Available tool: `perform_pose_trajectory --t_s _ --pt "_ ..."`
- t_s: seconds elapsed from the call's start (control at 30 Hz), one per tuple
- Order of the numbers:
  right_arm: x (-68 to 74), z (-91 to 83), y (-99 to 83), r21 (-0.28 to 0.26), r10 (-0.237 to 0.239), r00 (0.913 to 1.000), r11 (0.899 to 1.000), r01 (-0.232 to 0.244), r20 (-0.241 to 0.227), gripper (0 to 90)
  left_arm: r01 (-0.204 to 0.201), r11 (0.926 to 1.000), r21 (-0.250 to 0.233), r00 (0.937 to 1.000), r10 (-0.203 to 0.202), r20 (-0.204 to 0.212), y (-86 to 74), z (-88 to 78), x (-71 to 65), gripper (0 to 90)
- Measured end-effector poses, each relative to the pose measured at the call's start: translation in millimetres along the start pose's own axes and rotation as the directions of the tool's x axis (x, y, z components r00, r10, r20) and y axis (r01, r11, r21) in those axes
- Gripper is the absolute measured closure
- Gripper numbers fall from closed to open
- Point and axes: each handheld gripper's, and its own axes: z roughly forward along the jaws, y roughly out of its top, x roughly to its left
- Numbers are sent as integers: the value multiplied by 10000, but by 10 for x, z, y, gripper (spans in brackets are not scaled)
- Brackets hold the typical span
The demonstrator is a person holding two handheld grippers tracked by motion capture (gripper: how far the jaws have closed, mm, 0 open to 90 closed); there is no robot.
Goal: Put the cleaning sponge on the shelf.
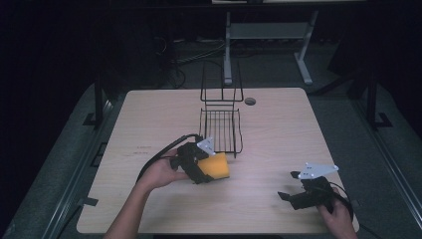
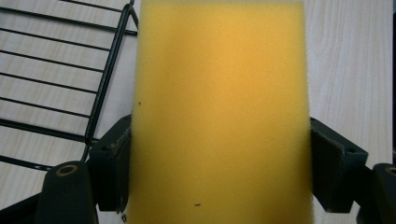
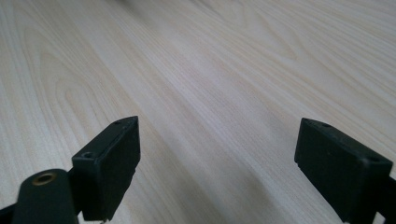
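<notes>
a: what do we have in the high view?

b: a pale wooden table (image 1: 278, 129). just left of the frame's centre, the left gripper (image 1: 201, 169) clasps a thick yellow rectangular foam sponge (image 1: 216, 167). the sponge sits right below a black wire basket (image 1: 221, 130) at upper centre; whether it rests on the table or is lifted, we cannot tell.

a: and the right gripper?

b: the right gripper (image 1: 291, 194) is at the lower right of the frame, low over the table and well apart from the sponge. the right gripper view shows its two black jaws spread wide, with bare wood grain between them. it grips nothing.

a: what does the left gripper view add?

b: it shows the grip itself. the sponge (image 2: 219, 112) runs up the middle of the frame, and a black jaw presses each of its long sides near the bottom. the basket's wires (image 2: 56, 79) cross the upper left. from above, the gripper body hides that contact.

a: how do we judge the sponge will handle?

b: light, soft and springy, we think. its porous surface should resist slipping, and it is not fragile. a hard squeeze would dent it, so a hold across the narrow width, as now, seems best.
</notes>
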Motion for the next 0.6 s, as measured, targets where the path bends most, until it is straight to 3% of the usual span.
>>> perform_pose_trajectory --t_s 0.6 --pt "-20 9 -7 60 88 9999 9999 -88 66 140 81 10000 -35 10000 -81 36 33 -61 166 218"
